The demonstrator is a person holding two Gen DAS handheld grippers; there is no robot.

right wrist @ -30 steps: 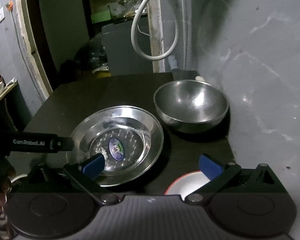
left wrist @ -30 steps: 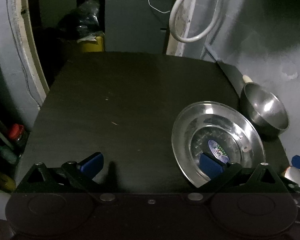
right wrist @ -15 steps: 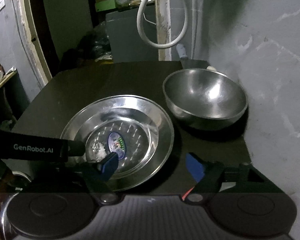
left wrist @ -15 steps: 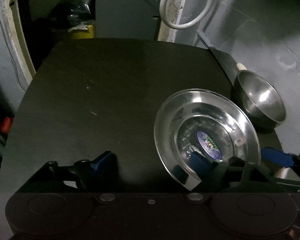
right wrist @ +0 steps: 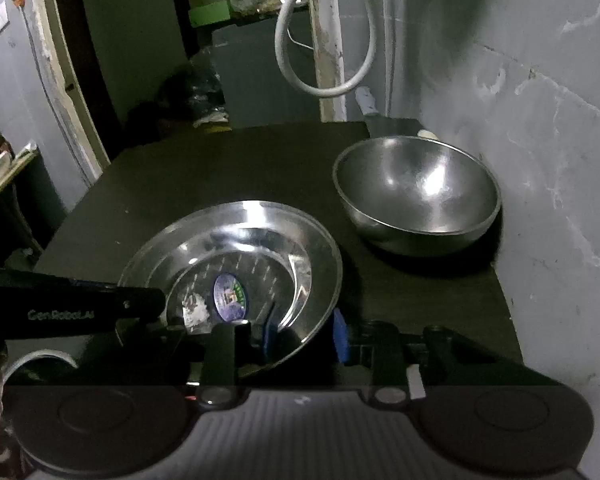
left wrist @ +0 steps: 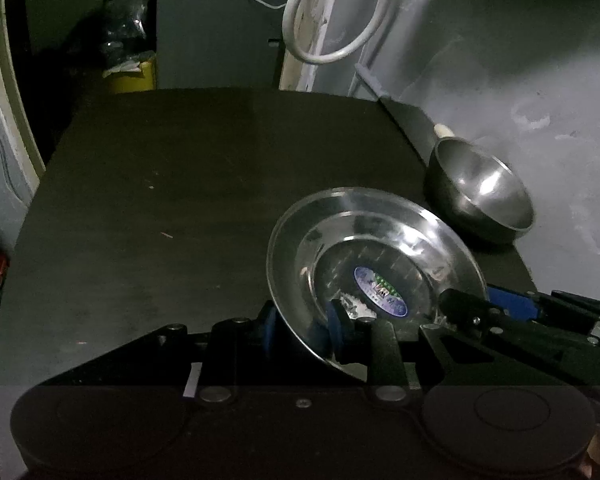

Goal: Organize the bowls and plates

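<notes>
A shiny steel plate [left wrist: 376,236] with a blue sticker in its middle sits on the dark table [left wrist: 180,200]. My left gripper [left wrist: 304,326] is shut on the plate's near left rim. My right gripper [right wrist: 302,334] is shut on the plate's [right wrist: 236,240] near right rim. A steel bowl [left wrist: 480,194] stands behind the plate near the wall; it also shows in the right wrist view [right wrist: 418,192]. The right gripper shows at the right of the left wrist view, the left gripper at the left of the right wrist view.
A grey wall [right wrist: 540,120] runs along the table's right edge. A white hose loop [left wrist: 328,12] hangs at the back. A white rimmed dish [right wrist: 36,362] peeks out at the near left. A yellow container [left wrist: 134,76] stands beyond the table's far edge.
Both grippers have moved in on the plate and closed on its near rim, the left on the left side, the right on the right side.
</notes>
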